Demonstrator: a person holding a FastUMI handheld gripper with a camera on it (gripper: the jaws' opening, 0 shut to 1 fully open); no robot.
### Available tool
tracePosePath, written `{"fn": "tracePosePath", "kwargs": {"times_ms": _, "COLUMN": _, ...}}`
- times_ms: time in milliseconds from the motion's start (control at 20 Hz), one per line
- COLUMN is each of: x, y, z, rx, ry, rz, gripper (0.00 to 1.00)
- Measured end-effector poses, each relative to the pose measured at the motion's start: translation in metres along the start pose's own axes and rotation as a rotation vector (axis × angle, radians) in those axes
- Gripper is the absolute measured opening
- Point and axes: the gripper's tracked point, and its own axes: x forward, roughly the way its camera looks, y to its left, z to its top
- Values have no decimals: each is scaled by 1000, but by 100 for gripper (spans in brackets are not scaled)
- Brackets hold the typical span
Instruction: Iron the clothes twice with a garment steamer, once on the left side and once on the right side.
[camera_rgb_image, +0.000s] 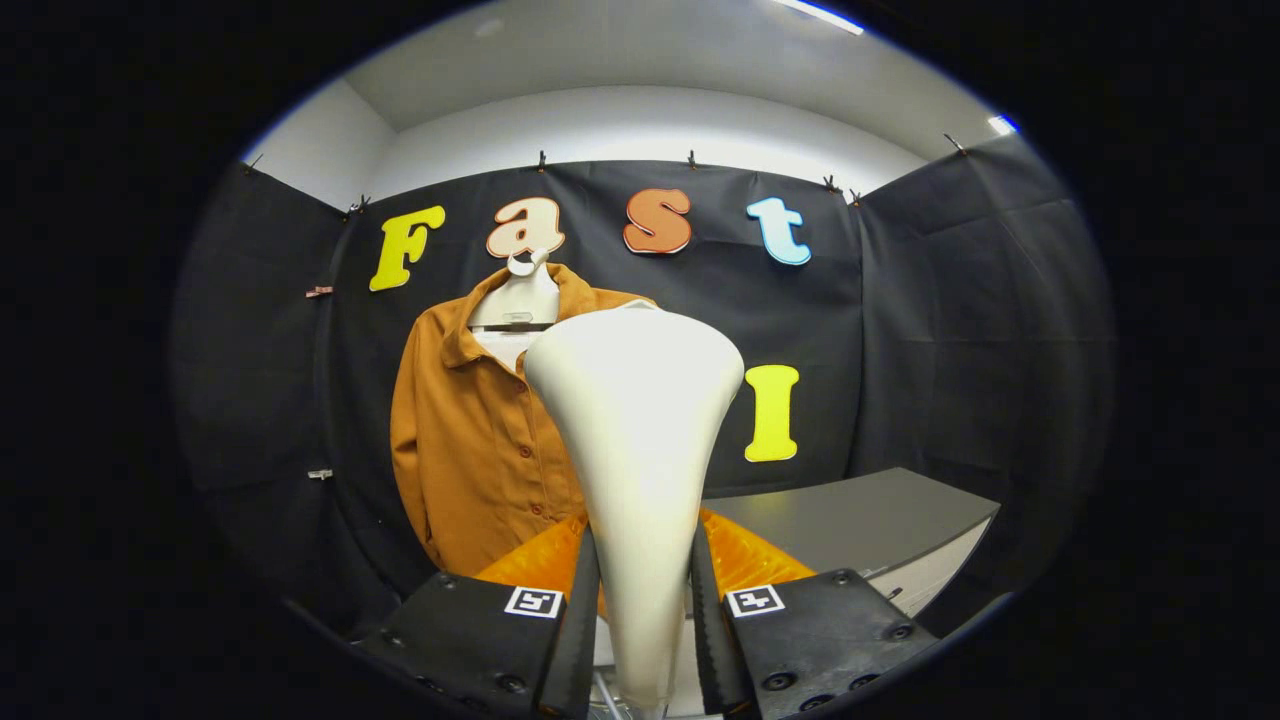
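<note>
While you hold the steamer up like this, nothing in view says a pass has begun, so read the lines below as a starting state.

Progress: I judge both passes, left side and right side, are left to do; the head is not on the cloth, and no steam shows.

Garment steamer (634, 440): its cream, cone-shaped body stands upright between your fingers, narrow end down, wide head up and level with the shirt's chest.

Shirt (470, 450): a rust-brown button-front shirt on a white hanger (520, 295), hung against the booth's black wall (900, 330), beyond the fingers and mostly to one side of the steamer, which hides its other half.

Gripper (645, 610): your fingers (578, 620) are closed in on the steamer's narrow stem, one pressing each side, so they stand only a stem's width apart.

Gap to cloth: steamer and shirt look apart, though how far I cannot tell.

Table (860, 515): a grey top stands beside the shirt, beyond the fingers.

Next, in my judgement: you need to bring the head onto one half of the shirt front.
</note>
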Motion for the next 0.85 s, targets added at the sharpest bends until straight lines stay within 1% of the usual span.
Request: {"fn": "tracePosePath", "kwargs": {"times_ms": 850, "x": -1, "y": 7, "z": 3, "rx": -9, "ry": -3, "rz": -12, "gripper": 45}}
